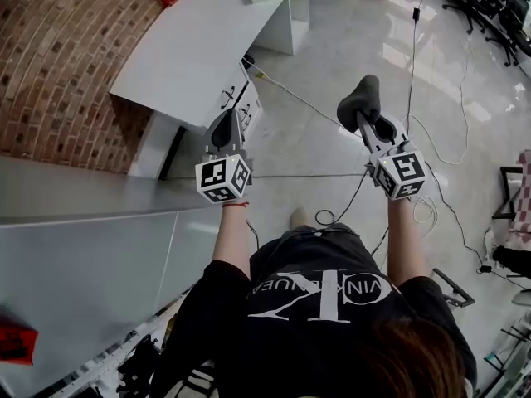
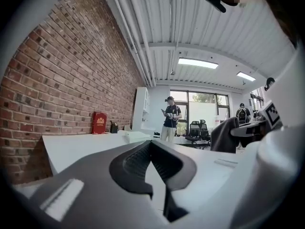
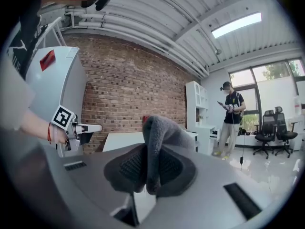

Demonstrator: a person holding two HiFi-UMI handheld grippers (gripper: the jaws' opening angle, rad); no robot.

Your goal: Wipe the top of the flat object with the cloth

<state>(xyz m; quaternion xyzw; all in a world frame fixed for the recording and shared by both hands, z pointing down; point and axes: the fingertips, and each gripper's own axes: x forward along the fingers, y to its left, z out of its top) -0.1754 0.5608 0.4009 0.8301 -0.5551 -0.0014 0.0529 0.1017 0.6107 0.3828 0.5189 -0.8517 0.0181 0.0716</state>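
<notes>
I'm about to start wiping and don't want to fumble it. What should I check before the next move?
1. Grey cloth gripped by right gripper: ok, pinched between its jaws.
2. Left gripper free: ok, shut on nothing.
3. Cloth touching the grey flat tabletop: not ok, it is held in the air to the tabletop's right, over the floor.
4. Tabletop free of clutter: not ok, a red object lies near its edge.
5. Footing: not ok, black cables run by the feet.
</notes>
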